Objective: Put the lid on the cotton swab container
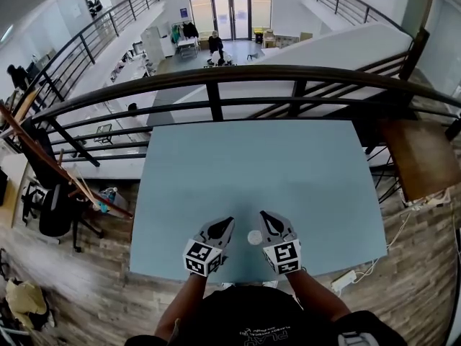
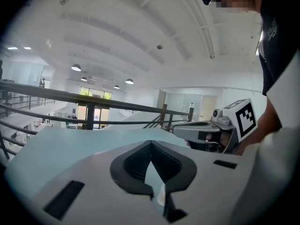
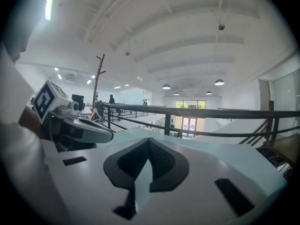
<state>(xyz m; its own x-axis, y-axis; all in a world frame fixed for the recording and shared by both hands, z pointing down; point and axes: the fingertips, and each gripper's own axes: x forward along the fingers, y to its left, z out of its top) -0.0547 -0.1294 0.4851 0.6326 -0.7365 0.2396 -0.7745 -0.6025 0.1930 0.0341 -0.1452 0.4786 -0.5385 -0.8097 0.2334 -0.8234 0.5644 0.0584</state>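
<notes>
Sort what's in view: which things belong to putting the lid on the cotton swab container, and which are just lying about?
Job: cotton swab container, on the blue table between the left tongs and right tongs, both shut and empty.
Just about: black railing, office chair, person on the floor below.

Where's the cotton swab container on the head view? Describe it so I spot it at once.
Find the light blue table before the black railing. Near its closest edge are the left tongs and right tongs, side by side. Between them is the cotton swab container: small, white and round, unlike the larger grey tongs.
</notes>
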